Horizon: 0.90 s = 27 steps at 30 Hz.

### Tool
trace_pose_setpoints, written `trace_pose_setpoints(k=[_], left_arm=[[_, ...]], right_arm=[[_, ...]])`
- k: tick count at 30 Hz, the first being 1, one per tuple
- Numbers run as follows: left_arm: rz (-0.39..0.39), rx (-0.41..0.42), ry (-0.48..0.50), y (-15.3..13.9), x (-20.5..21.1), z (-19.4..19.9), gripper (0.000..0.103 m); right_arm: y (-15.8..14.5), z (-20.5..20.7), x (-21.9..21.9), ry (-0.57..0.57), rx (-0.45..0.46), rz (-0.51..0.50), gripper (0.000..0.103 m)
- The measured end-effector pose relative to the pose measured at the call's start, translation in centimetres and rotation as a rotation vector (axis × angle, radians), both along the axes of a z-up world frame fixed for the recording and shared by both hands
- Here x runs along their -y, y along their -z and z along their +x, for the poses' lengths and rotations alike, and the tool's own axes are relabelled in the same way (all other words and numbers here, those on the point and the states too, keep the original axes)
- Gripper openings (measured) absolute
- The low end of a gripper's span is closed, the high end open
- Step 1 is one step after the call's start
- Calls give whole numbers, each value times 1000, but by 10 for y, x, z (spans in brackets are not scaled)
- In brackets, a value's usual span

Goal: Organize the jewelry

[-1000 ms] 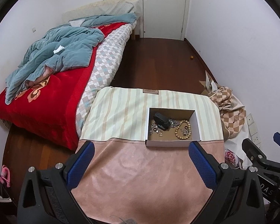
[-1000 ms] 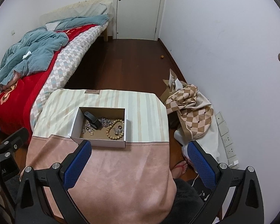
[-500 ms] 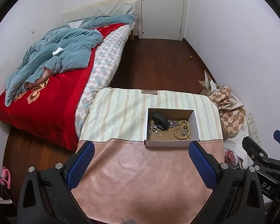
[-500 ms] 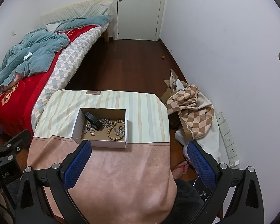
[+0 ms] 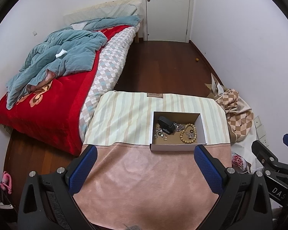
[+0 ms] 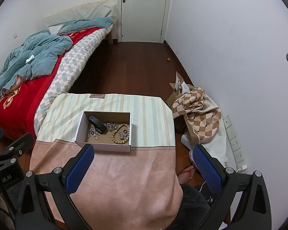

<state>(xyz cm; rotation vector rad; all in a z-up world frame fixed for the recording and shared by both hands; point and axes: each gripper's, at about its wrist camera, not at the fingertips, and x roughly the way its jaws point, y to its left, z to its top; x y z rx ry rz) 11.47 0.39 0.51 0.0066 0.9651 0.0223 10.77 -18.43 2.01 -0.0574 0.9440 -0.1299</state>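
Note:
A white cardboard box sits on the cloth-covered table. In it lie a wooden bead bracelet, a black band-like object, a silver chain and small silver and gold pieces. My left gripper is open and empty, above the pink cloth in front of the box. My right gripper is open and empty, in front of and to the right of the box.
The table carries a striped cloth at the back and a pink cloth in front. A bed with red and teal bedding stands to the left. A checkered bag lies on the floor to the right. A foot in a sandal is by the table.
Both views have tilted up a little; the box and table sit slightly lower in frame. Both grippers stay open and the jewelry has not moved.

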Motion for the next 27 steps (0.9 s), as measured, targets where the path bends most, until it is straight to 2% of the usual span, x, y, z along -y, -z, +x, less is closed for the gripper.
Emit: trace_pose_setpoints(k=[27], left_arm=[[8,8,0,-6,2,-6,103]], right_arm=[[-12,-4,3,-1,14,5,103]])
